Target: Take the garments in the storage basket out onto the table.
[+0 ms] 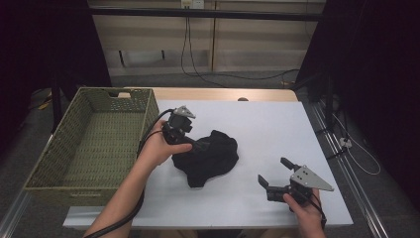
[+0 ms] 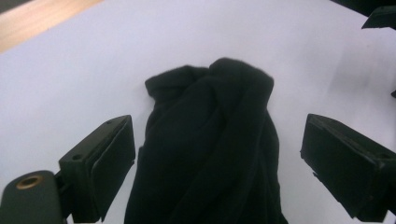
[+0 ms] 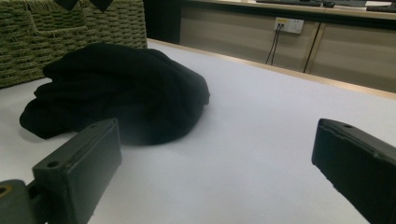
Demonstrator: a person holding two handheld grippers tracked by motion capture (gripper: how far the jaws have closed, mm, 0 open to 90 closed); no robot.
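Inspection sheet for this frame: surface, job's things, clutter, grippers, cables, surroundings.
Surface: white tabletop, wooden strip along far edge.
Job's things: crumpled black cloth lying mid-table; green woven basket at the left edge, nothing seen inside.
Clutter: nothing seen.
Grippers: left gripper open, jaws either side of the cloth, not pressing; right gripper open, resting near the front right, apart from the cloth.
Cables: black cable trails from the left gripper.
Surroundings: cabinets, wall socket, floor cables.

The white bench (image 1: 267,134) is bright under light from above, the room around is dark. Close gripper jaws look blurred.
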